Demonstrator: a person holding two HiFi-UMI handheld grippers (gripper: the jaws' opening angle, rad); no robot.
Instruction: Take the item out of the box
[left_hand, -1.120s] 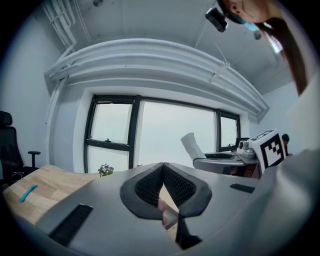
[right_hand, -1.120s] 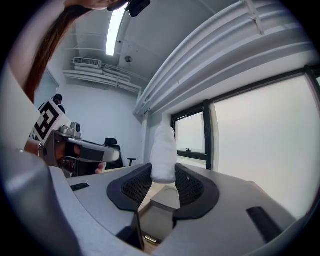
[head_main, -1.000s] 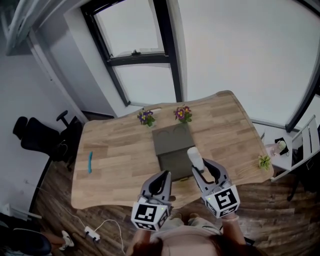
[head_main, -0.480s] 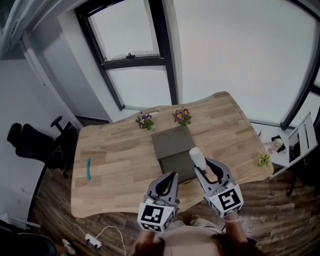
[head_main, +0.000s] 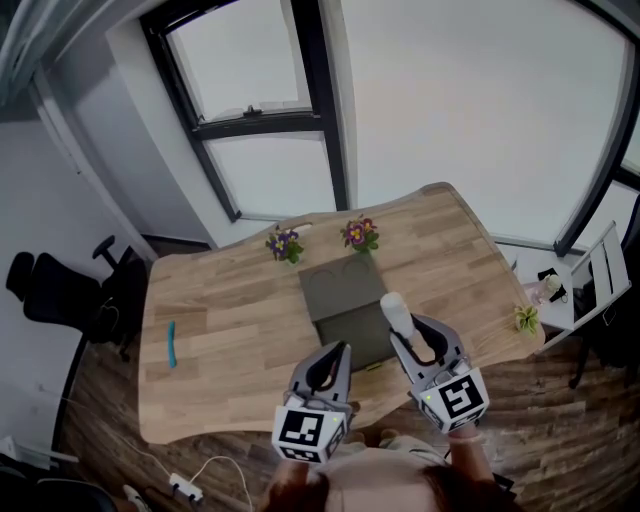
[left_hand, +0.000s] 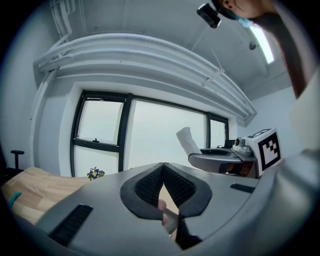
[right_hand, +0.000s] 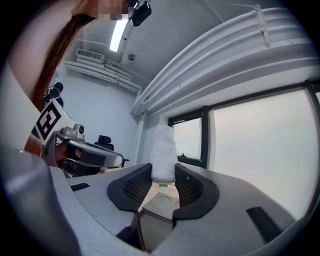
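The right gripper is clamped on a white roll, its jaws pressed against the roll's lower end so that most of it stands up past the tips. In the head view the roll hangs over the near half of the grey box, which lies open on the wooden table; what else the box holds cannot be made out. The left gripper hovers by the box's near left corner with its jaws closed tip to tip and nothing between them. Two small flower pots stand just behind the box.
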